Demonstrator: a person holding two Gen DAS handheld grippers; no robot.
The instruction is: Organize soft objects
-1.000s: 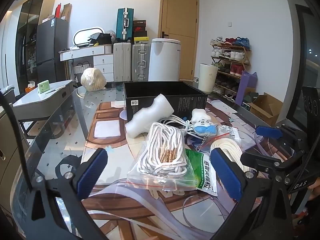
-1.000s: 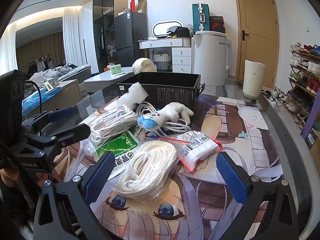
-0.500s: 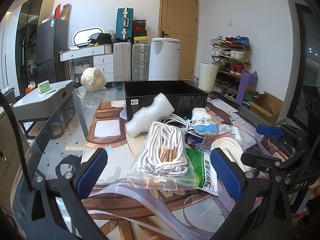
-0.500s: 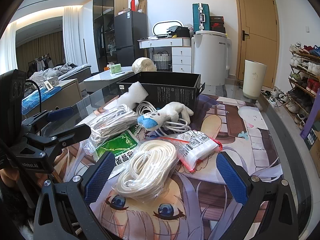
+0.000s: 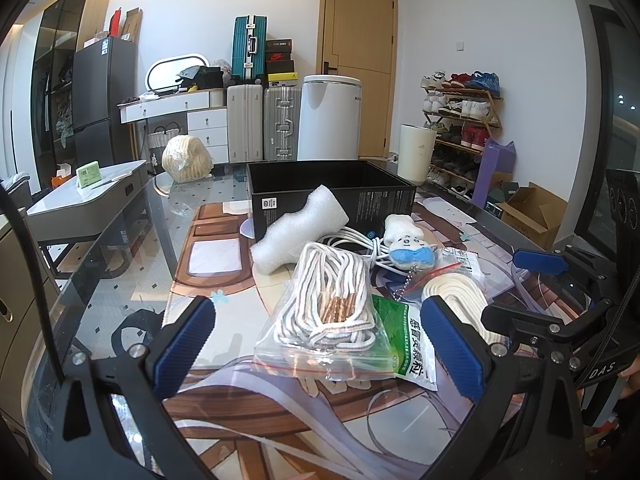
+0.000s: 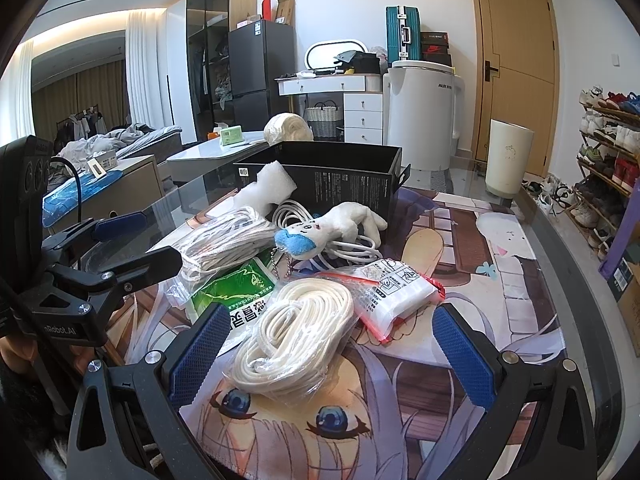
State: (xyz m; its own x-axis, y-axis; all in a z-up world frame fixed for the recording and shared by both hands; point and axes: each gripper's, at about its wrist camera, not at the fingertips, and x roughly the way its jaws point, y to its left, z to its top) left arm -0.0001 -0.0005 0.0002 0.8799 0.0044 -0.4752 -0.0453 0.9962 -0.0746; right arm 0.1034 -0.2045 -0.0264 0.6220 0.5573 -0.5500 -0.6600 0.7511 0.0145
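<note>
A pile of soft things lies on the printed mat before an open black box [image 5: 328, 196] [image 6: 340, 176]. It holds a bagged white-grey cord bundle [image 5: 328, 304] [image 6: 224, 240], a white foam piece [image 5: 300, 228] [image 6: 268, 188], a white plush with blue face [image 5: 408, 244] [image 6: 324, 232], a green packet [image 5: 408, 340] [image 6: 236, 292], a bagged white rope coil [image 6: 296, 336] [image 5: 456, 296], a red-edged zip bag [image 6: 396, 292] and a white cable [image 6: 304, 216]. My left gripper [image 5: 320, 356] is open, just short of the cord bag. My right gripper [image 6: 332, 356] is open around the rope coil's near end.
The glass table [image 5: 100, 288] carries the printed mat [image 6: 460, 264]. A wrapped yarn ball [image 5: 186, 158] sits at the table's far end. Beyond stand suitcases, a white appliance [image 5: 330, 116], a white bin [image 6: 508, 156] and a shoe rack [image 5: 460, 120].
</note>
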